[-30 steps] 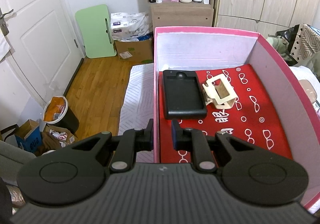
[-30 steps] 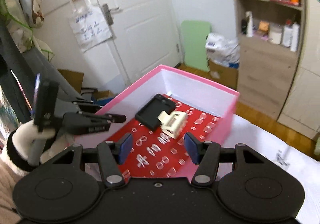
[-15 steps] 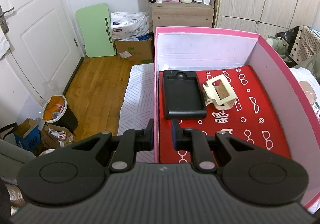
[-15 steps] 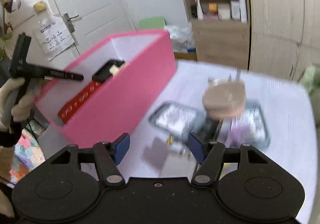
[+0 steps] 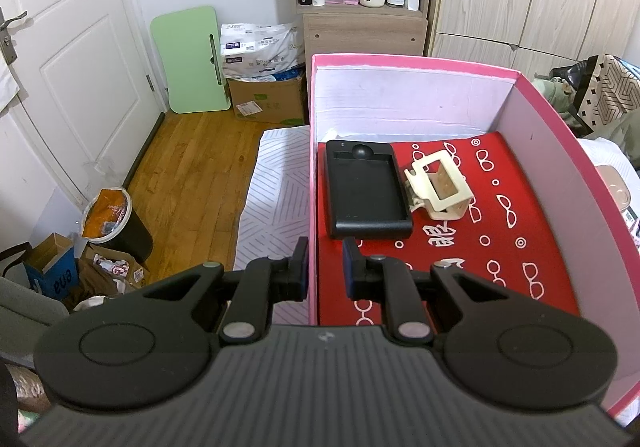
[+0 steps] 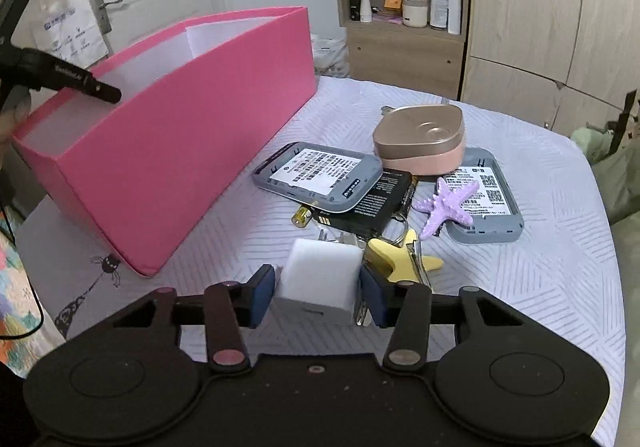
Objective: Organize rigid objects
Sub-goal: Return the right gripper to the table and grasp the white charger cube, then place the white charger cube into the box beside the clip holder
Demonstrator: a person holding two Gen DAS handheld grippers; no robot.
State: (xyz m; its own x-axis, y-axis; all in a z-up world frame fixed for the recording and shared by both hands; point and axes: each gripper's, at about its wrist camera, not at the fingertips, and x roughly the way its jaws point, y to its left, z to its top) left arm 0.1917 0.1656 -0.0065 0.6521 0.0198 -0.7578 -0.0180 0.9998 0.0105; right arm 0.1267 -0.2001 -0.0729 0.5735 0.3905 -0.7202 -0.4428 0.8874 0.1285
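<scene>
The right gripper (image 6: 317, 293) was closing around a white charger (image 6: 320, 281), pads not yet pressing it. Ahead lay the remaining clutter. The left gripper (image 5: 325, 268) was clamped astride the pink box (image 5: 313, 167) wall.

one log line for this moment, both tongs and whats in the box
left tongs: clamped on pink box wall | right tongs: closing around white charger | box holds: black tray, cream clip
</scene>
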